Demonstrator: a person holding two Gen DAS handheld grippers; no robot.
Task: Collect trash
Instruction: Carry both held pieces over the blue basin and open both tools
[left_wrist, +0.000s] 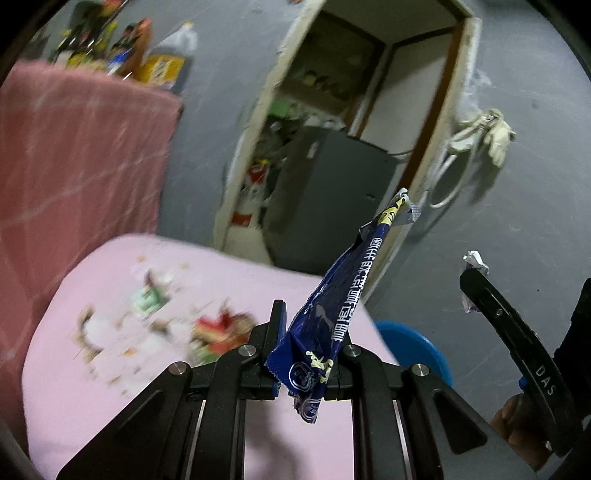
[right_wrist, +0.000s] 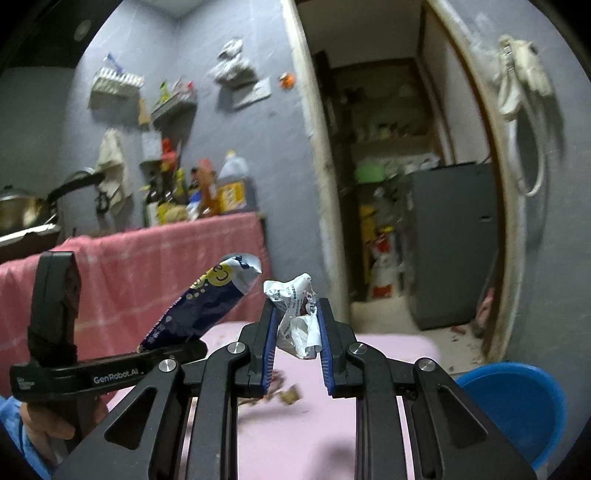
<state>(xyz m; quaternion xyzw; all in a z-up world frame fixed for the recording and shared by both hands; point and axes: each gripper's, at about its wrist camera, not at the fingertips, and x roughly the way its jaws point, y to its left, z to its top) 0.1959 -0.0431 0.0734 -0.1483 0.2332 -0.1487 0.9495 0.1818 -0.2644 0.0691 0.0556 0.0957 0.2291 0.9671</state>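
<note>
My left gripper is shut on a long blue snack wrapper that sticks up and to the right above the pink table. The wrapper also shows in the right wrist view. My right gripper is shut on a crumpled white printed wrapper, held above the table; it shows at the right of the left wrist view. More wrappers and crumbs lie blurred on the table. A blue bin stands on the floor to the right of the table.
A counter draped in pink cloth holds bottles and a pan behind the table. An open doorway leads to a cluttered room with a grey cabinet. A cable and cloth hang on the wall at right.
</note>
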